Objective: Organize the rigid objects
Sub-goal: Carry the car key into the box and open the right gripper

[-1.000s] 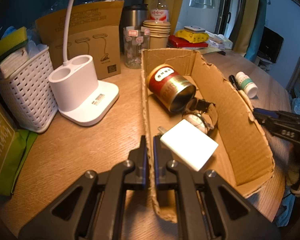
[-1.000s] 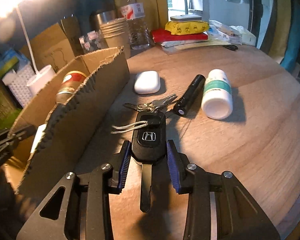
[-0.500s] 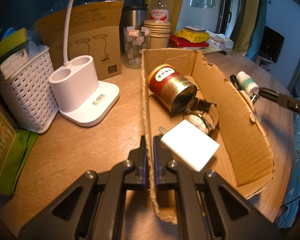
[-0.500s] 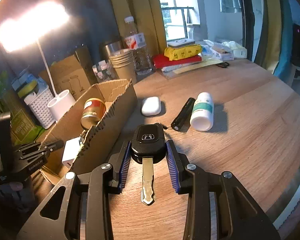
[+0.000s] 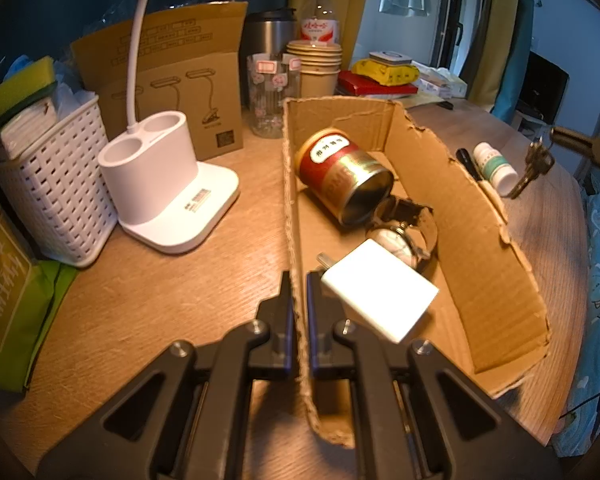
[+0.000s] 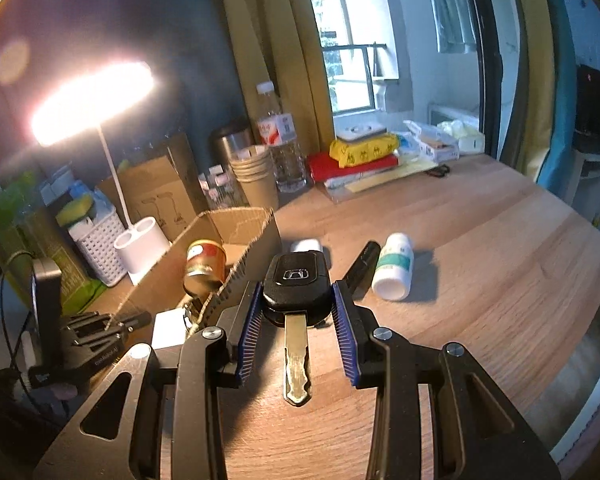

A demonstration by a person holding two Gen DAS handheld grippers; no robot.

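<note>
R gripper (image 6: 296, 316) clamps black flip car key (image 6: 296, 280), metal blade pointing to 6 o'clock, above wooden table (image 6: 480, 280). L gripper (image 5: 299, 312) pinched shut on torn brown cardboard box (image 5: 480, 216) wall. Red-gold tin can (image 5: 342, 174) inside at 12, white charger (image 5: 380, 300) at 3.

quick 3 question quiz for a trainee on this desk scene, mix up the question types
1. True or false: the left gripper is clamped on the wall of the cardboard box.
2. What does the right gripper hold? A) white pill bottle B) black car key C) black pen
3. Name the three things lying inside the box.

Key
1. True; its pads are shut on the near wall.
2. B, the car key, held off the table; the pill bottle and pen lie on the wood.
3. Red and gold tin, wristwatch, white charger.
</note>
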